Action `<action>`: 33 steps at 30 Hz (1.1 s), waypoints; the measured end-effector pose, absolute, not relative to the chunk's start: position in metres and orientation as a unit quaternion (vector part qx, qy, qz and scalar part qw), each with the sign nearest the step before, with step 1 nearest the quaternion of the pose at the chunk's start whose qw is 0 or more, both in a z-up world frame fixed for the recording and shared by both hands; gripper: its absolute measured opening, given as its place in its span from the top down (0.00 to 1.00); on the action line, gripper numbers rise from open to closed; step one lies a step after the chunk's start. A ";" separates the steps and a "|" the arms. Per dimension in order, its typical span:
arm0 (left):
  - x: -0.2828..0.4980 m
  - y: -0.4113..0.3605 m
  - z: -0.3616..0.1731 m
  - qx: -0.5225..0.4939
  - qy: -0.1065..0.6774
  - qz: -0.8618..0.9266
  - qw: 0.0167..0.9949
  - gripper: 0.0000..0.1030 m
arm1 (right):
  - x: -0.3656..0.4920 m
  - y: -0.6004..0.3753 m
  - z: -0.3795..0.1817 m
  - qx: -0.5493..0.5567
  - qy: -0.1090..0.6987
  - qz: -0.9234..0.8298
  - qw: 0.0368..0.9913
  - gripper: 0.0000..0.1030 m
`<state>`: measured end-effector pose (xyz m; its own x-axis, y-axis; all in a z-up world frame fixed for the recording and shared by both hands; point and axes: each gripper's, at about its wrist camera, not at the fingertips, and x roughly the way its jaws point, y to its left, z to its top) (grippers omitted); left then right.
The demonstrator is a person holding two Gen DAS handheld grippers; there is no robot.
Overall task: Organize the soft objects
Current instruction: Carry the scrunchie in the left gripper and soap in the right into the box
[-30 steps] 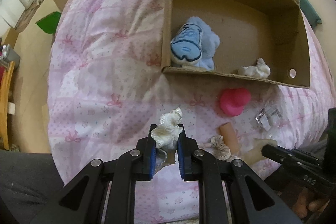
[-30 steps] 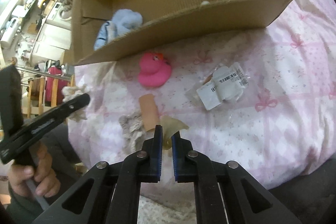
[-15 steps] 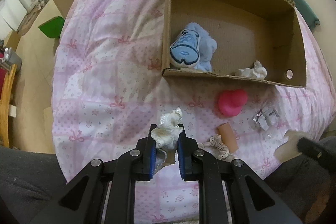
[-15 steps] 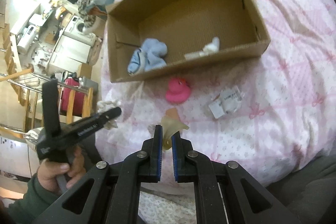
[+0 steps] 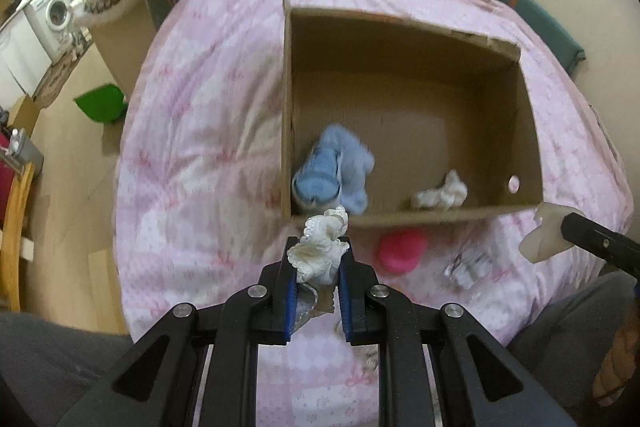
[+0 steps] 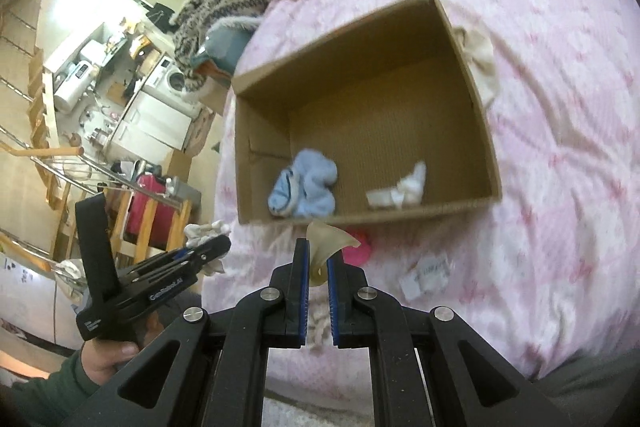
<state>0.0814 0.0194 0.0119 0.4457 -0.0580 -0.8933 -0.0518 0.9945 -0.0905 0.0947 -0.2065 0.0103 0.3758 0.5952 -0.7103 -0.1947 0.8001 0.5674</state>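
Your left gripper [image 5: 319, 269] is pinching a cream lacy cloth bundle [image 5: 321, 250], held in the air above the pink bedspread [image 5: 192, 163], just short of the near wall of the cardboard box [image 5: 404, 217]. Your right gripper [image 6: 318, 267] is clamped on a translucent beige soft piece [image 6: 326, 241], also off the bed, in front of that same near wall.

Inside the box: a light blue plush [image 5: 334, 173] sits in the near-left corner, and a white crumpled cloth [image 5: 440, 193] lies against the near wall, toward the right.

On the bedspread outside the near wall: a pink rubber duck [image 5: 402, 249], and to its right a clear plastic packet [image 5: 468, 263] with a label. A knotted rope piece [image 6: 320, 323] lies near the bed's front edge, mostly hidden behind the right gripper's fingers. Frames are motion-blurred.
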 end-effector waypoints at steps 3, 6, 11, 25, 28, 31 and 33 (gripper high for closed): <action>0.092 0.018 0.022 -0.050 0.517 -0.004 0.854 0.85 | 0.104 -0.209 0.020 0.199 0.488 0.244 0.814 0.90; 0.103 0.016 0.029 -0.047 0.509 -0.004 0.860 0.85 | 0.117 -0.212 0.026 0.201 0.481 0.241 0.819 0.90; 0.123 0.009 0.038 -0.041 0.498 -0.008 0.866 0.85 | 0.136 -0.215 0.029 0.207 0.469 0.237 0.825 0.90; 0.166 -0.009 0.017 -0.047 0.500 -0.003 0.865 0.85 | 0.165 -0.219 -0.006 0.212 0.471 0.211 0.830 0.90; 0.172 -0.015 0.007 -0.047 0.501 -0.008 0.864 0.85 | 0.167 -0.217 -0.013 0.206 0.477 0.203 0.830 0.90; 0.178 -0.023 -0.004 -0.046 0.508 -0.013 0.860 0.85 | 0.169 -0.216 -0.018 0.205 0.483 0.199 0.828 0.90; 0.180 -0.027 -0.009 -0.042 0.507 -0.016 0.861 0.85 | 0.170 -0.214 -0.023 0.201 0.489 0.197 0.825 0.90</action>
